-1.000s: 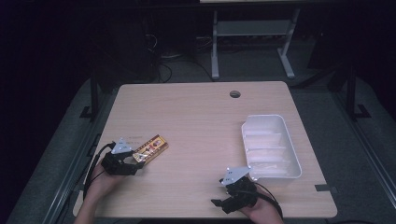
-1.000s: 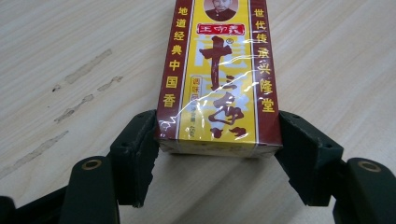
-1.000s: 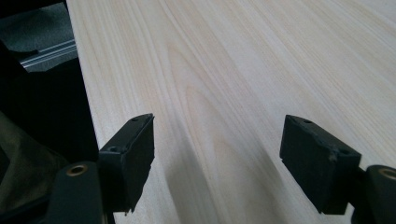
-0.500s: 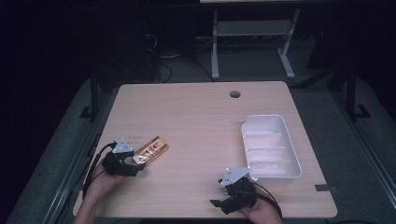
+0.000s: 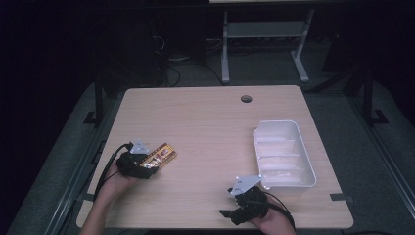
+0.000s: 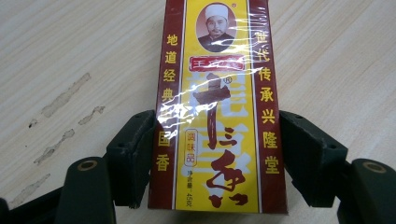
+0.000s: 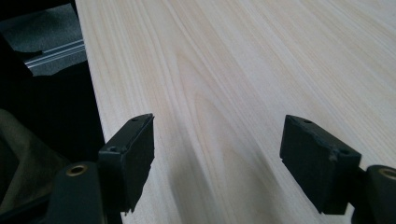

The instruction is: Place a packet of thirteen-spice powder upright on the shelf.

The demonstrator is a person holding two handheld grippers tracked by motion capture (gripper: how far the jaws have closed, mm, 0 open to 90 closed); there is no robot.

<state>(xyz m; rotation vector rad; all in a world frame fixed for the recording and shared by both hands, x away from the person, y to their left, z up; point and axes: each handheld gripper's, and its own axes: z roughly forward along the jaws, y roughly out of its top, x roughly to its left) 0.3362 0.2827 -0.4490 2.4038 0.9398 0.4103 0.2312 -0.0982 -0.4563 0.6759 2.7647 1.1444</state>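
A red and yellow seasoning box (image 6: 217,107) wrapped in clear film lies flat on the wooden table (image 5: 205,127) near its left front part. My left gripper (image 6: 217,149) has its two black jaws pressed against the box's long sides, shut on it. From above, the box (image 5: 160,156) sticks out of the left gripper (image 5: 149,164) toward the right. My right gripper (image 7: 217,154) stands open over bare wood, nothing between its jaws. It sits near the table's front edge (image 5: 226,202), pointing left.
A white plastic tray (image 5: 308,164) rests at the table's right side, just beyond the right gripper. A round cable hole (image 5: 246,98) is at the back. The table's front edge (image 7: 91,93) drops off left of the right gripper's jaws.
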